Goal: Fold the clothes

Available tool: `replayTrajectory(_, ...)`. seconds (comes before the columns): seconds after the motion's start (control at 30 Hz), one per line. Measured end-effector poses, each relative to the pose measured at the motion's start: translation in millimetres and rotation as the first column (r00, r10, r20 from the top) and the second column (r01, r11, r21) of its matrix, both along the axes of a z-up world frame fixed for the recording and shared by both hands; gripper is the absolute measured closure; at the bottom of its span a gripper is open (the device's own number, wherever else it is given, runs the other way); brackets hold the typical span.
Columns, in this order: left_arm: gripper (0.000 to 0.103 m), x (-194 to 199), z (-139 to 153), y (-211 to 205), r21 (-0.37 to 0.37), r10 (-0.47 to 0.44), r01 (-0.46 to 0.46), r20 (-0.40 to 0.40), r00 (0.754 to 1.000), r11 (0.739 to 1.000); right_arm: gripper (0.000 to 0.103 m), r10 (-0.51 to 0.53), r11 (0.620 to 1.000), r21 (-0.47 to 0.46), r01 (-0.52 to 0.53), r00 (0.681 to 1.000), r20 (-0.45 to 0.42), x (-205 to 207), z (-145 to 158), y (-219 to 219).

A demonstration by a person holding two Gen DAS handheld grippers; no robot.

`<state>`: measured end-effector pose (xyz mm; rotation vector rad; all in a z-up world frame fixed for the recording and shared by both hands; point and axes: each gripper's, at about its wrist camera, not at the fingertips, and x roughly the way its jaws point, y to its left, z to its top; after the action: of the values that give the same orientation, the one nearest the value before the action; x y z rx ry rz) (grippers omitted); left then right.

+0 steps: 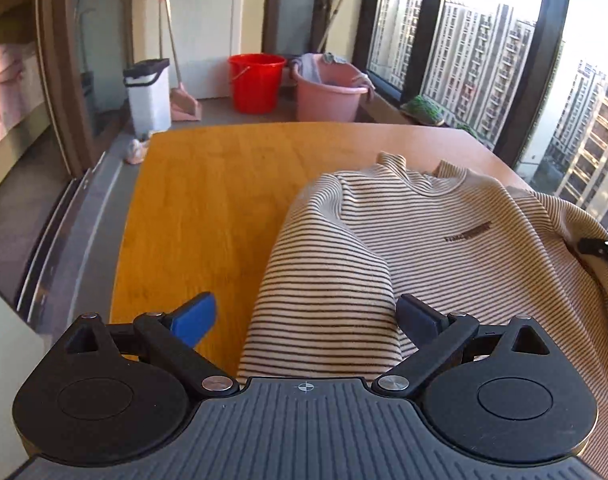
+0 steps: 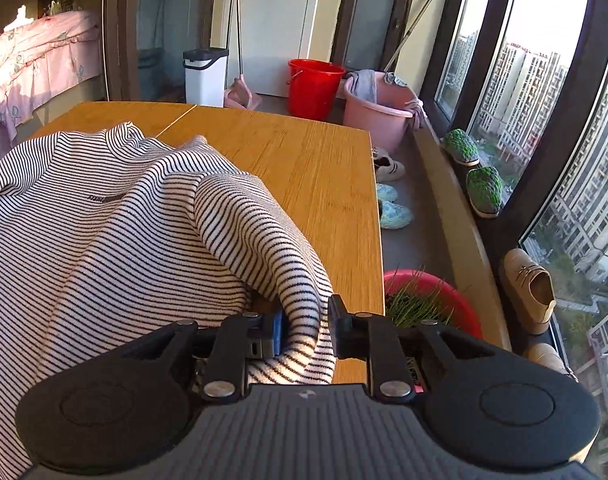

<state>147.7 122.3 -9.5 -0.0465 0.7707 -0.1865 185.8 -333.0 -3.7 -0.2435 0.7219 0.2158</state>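
A cream sweater with thin dark stripes (image 1: 423, 240) lies on the wooden table (image 1: 208, 208), collar toward the far edge. My left gripper (image 1: 305, 316) is open, its blue-padded fingers (image 1: 196, 318) standing wide on either side of the left sleeve, which runs between them. In the right wrist view the sweater (image 2: 104, 232) fills the left half. My right gripper (image 2: 305, 326) is shut on the right sleeve (image 2: 264, 240), pinched between its fingers near the table's front right corner. The right gripper also shows at the edge of the left wrist view (image 1: 603, 246).
Beyond the table (image 2: 311, 168) stand a red bucket (image 1: 256, 82), a pink basin (image 1: 329, 90), a white bin (image 1: 148, 96) and a dustpan (image 1: 184, 106). To the right are shoes (image 2: 387, 168), a red planter with grass (image 2: 423, 300) and the window sill (image 2: 463, 216).
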Motion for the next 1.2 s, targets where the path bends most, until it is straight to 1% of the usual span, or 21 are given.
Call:
replayTrajectory(0.03,0.003,-2,5,0,-0.03,-0.009,0.009,0.007,1.0,1.0,0.08,0.004,1.0,-0.002,-0.004,0.999,0.033,-5,6,3)
replayTrajectory(0.1,0.003,-8,15,-7,-0.093,-0.065,0.067,0.025,0.998,0.993,0.08,0.034,0.999,0.017,-0.037,0.994,0.107,-11,20,11)
replayTrajectory(0.17,0.001,-13,20,-24,-0.13,-0.143,0.147,0.04,0.989,0.981,0.08,0.076,0.994,0.069,-0.088,0.984,0.16,-11,34,23)
replayTrajectory(0.2,0.001,-13,19,-36,-0.15,-0.189,0.193,0.045,0.981,0.97,0.08,0.098,0.987,0.108,-0.117,0.982,0.161,-6,38,31)
replayTrajectory(0.27,0.0,-13,14,-56,-0.19,-0.257,0.26,0.042,0.966,0.947,0.08,0.141,0.968,0.187,-0.165,0.981,0.134,8,39,49)
replayTrajectory(0.33,0.0,-8,4,-72,-0.204,-0.29,0.288,0.022,0.957,0.936,0.08,0.175,0.956,0.226,-0.189,0.981,0.081,23,28,66)
replayTrajectory(0.4,0.0,3,-10,-77,-0.194,-0.27,0.26,-0.028,0.962,0.946,0.08,0.186,0.957,0.223,-0.186,0.982,0.025,32,13,80)
replayTrajectory(0.43,0.0,8,-18,-72,-0.197,-0.242,0.225,-0.063,0.968,0.954,0.079,0.183,0.959,0.218,-0.179,0.983,0.001,34,6,84)
replayTrajectory(0.47,0.0,11,-23,-65,-0.21,-0.221,0.201,-0.073,0.973,0.957,0.078,0.172,0.964,0.208,-0.165,0.985,-0.02,34,0,84)
replayTrajectory(0.5,0.0,14,-28,-58,-0.221,-0.2,0.178,-0.082,0.976,0.959,0.077,0.155,0.97,0.196,-0.145,0.987,-0.037,34,-5,81)
replayTrajectory(0.6,0.0,14,-26,-45,-0.182,-0.152,0.132,-0.099,0.983,0.974,0.074,0.117,0.972,0.21,-0.102,0.991,-0.063,32,-15,61)
replayTrajectory(0.67,0.0,13,-27,-39,-0.187,-0.159,0.139,-0.094,0.983,0.972,0.073,0.1,0.972,0.221,-0.082,0.992,-0.073,29,-18,49)
replayTrajectory(0.73,0.0,12,-26,-39,-0.183,-0.158,0.139,-0.094,0.983,0.973,0.071,0.119,0.973,0.207,-0.105,0.991,-0.059,18,-15,48)
replayTrajectory(0.8,0.0,16,-23,-38,-0.165,-0.157,0.14,-0.095,0.983,0.976,0.069,0.149,0.968,0.213,-0.136,0.988,-0.048,4,-7,43)
replayTrajectory(0.87,0.0,18,-22,-38,-0.15,-0.149,0.134,-0.094,0.984,0.98,0.067,0.163,0.964,0.214,-0.157,0.987,-0.011,-14,10,30)
replayTrajectory(0.93,0.0,21,-21,-36,-0.141,-0.133,0.119,-0.093,0.987,0.983,0.058,0.117,0.974,0.192,-0.122,0.992,0.036,-32,30,11)
replayTrajectory(0.97,0.0,22,-21,-35,-0.138,-0.123,0.11,-0.092,0.988,0.984,0.052,0.082,0.977,0.193,-0.089,0.996,0.044,-39,37,0)
replayTrajectory(1.0,0.0,24,-20,-36,-0.137,-0.117,0.104,-0.093,0.989,0.985,0.047,0.042,0.978,0.201,-0.05,0.998,0.041,-45,43,-11)
replayTrajectory(1.07,0.0,22,-14,-40,-0.14,-0.118,0.105,-0.09,0.989,0.985,0.047,-0.03,0.969,0.246,0.03,1.0,-0.005,-60,47,-35)
replayTrajectory(1.1,0.0,18,-11,-45,-0.145,-0.135,0.123,-0.079,0.988,0.982,0.047,-0.047,0.959,0.277,0.059,0.998,-0.048,-67,46,-45)
replayTrajectory(1.2,0.0,1,2,-64,-0.181,-0.229,0.218,-0.042,0.972,0.959,0.047,-0.041,0.921,0.372,0.118,0.977,-0.209,-91,33,-65)
